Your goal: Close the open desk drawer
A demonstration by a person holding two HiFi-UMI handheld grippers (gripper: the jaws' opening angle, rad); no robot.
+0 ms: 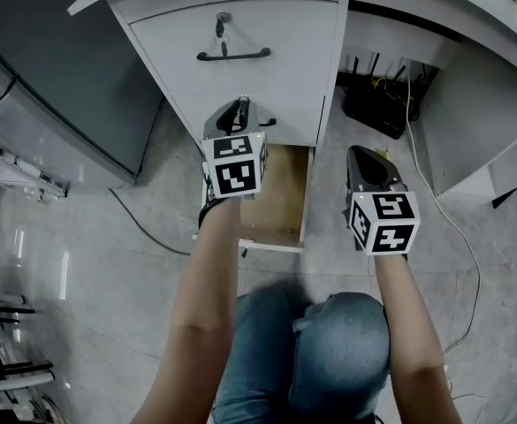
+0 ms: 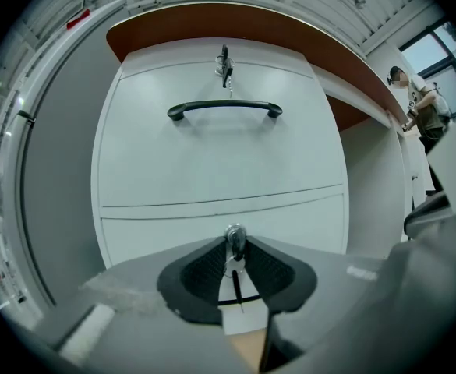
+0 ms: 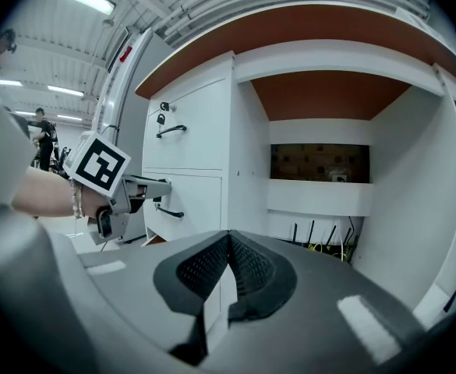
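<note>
The white drawer unit has its bottom drawer pulled out, showing a bare wooden inside; a strip of that wood shows under the jaws in the left gripper view. My left gripper hangs over the open drawer and points at the middle drawer front. Its tips are shut on the key in that drawer's lock, just above the dark handle. My right gripper floats to the right of the unit, shut and holding nothing.
The top drawer has a black handle and its own key. A black router with cables sits under the desk on the right. A grey cabinet stands left. A cable runs over the floor. My knees are below.
</note>
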